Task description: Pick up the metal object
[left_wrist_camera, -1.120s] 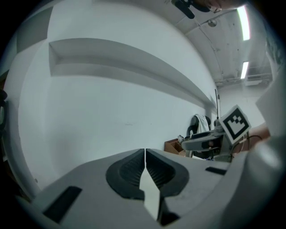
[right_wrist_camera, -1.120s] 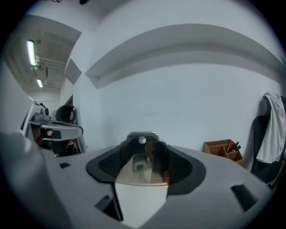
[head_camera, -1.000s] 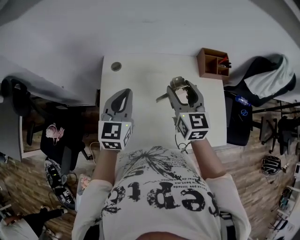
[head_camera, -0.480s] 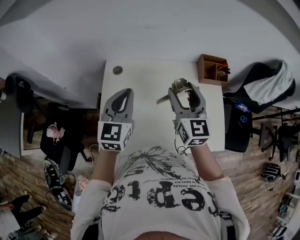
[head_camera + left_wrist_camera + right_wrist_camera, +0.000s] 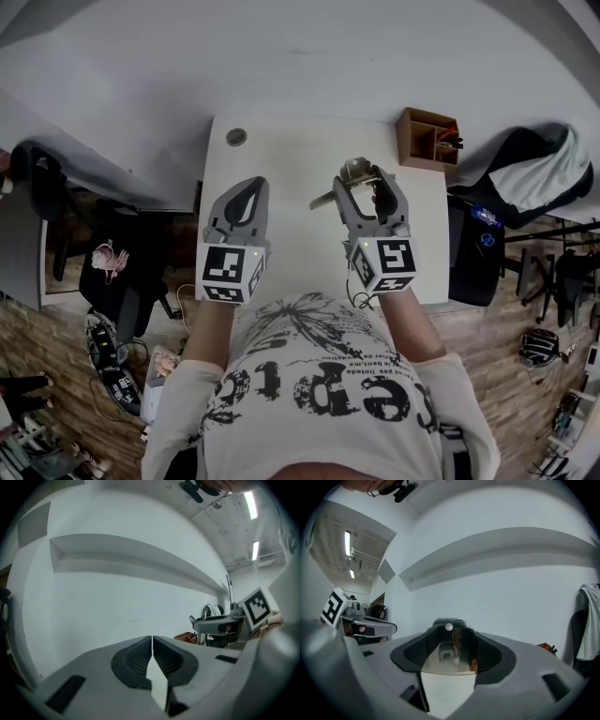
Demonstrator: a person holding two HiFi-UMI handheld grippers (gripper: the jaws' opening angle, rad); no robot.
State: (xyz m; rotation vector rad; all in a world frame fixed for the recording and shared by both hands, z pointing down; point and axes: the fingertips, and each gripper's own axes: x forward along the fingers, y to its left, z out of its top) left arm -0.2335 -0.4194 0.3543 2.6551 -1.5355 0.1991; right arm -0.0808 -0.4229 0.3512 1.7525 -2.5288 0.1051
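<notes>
My right gripper (image 5: 363, 178) is shut on the metal object (image 5: 354, 172), a shiny piece with a thin handle sticking out to the left, held above the white table (image 5: 291, 159). In the right gripper view the metal object (image 5: 451, 641) fills the gap between the two jaws, its polished face mirroring the room. My left gripper (image 5: 245, 192) hovers over the table's left half with its jaws pressed together and nothing between them; the left gripper view shows the same closed jaws (image 5: 152, 651).
A brown wooden organizer (image 5: 427, 137) stands at the table's far right corner. A small round grommet (image 5: 235, 137) sits at the far left corner. A dark chair with a light garment (image 5: 525, 178) stands right of the table. A grey wall lies beyond.
Both grippers stay almost where they were; the right one keeps its hold on the metal object. The head view has shifted slightly.
</notes>
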